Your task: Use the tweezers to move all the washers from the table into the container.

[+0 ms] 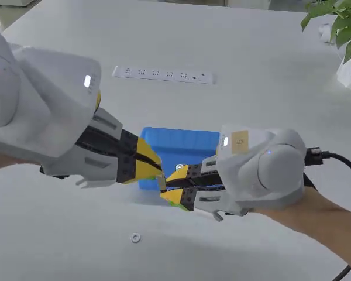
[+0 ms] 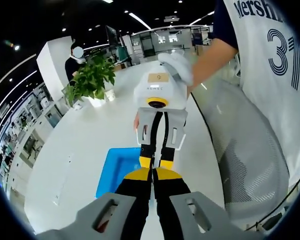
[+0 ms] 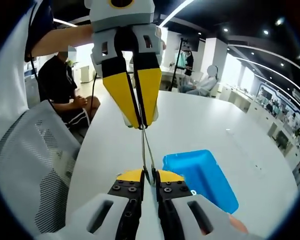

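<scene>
Table point(image 1: 251, 88), white and broad, carries everything here. At its far right edge stands a leafy potted plant point(image 1: 342, 29).

Over the middle of the table a person holds two grippers nose to nose. The left gripper point(image 1: 157, 171) comes in from the left and the right gripper point(image 1: 165, 188) from the right, and their yellow tips almost meet above the near edge of the container. In the left gripper view its own black-and-yellow jaws are pressed together, pointing straight at the other gripper's tips. In the right gripper view both pairs of jaws are closed too, each pinched on one end of the tweezers.

The blue container point(image 1: 181, 143) is a shallow open tray in the centre of the table, just beyond the meeting tips. Farther off, past the container, a white power strip point(image 1: 164, 74) lies flat.

The tweezers point(image 3: 146, 150) are thin and metallic. They span the short gap between the two sets of jaws, off the table, with their legs close together.

A single washer point(image 1: 136, 237) lies flat on the bare table, nearer than the container and a little to its left, apart from it and from both grippers. A small pale ring point(image 1: 179, 168) sits inside the container by the jaws, too small to tell what it is.
</scene>
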Action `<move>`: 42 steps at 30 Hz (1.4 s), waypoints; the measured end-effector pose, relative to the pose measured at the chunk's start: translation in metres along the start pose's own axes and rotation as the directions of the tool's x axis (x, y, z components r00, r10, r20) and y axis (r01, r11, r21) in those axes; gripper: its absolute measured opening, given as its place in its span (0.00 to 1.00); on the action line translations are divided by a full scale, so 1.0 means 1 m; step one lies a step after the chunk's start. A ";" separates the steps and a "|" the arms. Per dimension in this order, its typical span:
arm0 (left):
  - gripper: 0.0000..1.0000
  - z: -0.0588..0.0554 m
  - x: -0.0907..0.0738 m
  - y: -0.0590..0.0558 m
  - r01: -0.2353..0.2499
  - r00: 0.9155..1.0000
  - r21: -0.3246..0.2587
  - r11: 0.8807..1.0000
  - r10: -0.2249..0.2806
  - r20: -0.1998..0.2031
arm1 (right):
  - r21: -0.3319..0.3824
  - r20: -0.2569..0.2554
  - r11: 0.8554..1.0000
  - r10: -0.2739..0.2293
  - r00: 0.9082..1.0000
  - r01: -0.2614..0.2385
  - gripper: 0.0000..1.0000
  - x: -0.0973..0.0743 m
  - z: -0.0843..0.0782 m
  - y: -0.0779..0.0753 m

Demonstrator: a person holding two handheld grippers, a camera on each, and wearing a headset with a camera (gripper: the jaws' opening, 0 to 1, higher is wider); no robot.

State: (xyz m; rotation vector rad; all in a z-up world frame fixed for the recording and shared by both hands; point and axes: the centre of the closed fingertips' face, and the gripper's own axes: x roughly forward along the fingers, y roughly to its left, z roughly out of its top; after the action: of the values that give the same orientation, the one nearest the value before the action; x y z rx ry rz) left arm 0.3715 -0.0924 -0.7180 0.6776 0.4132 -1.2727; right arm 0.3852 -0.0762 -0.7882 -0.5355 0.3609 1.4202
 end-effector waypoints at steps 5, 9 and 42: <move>0.05 0.014 -0.003 0.008 -0.014 1.000 0.041 0.999 0.014 0.011 | -0.029 0.008 0.999 -0.039 0.999 0.040 0.10 -0.007 0.011 -0.013; 0.05 0.019 -0.003 0.017 -0.019 1.000 0.062 0.998 0.019 0.011 | -0.044 0.008 0.997 -0.062 0.998 0.062 0.10 -0.008 0.015 -0.023; 0.05 -0.043 0.061 0.075 0.070 0.997 0.003 0.998 -0.070 -0.029 | 0.076 -0.082 0.994 -0.066 0.994 0.072 0.10 0.035 -0.051 -0.081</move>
State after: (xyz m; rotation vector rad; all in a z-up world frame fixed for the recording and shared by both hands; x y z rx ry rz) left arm 0.4632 -0.0977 -0.7704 0.6902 0.4614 -1.3313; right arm 0.4732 -0.0803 -0.8383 -0.5360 0.4563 1.3150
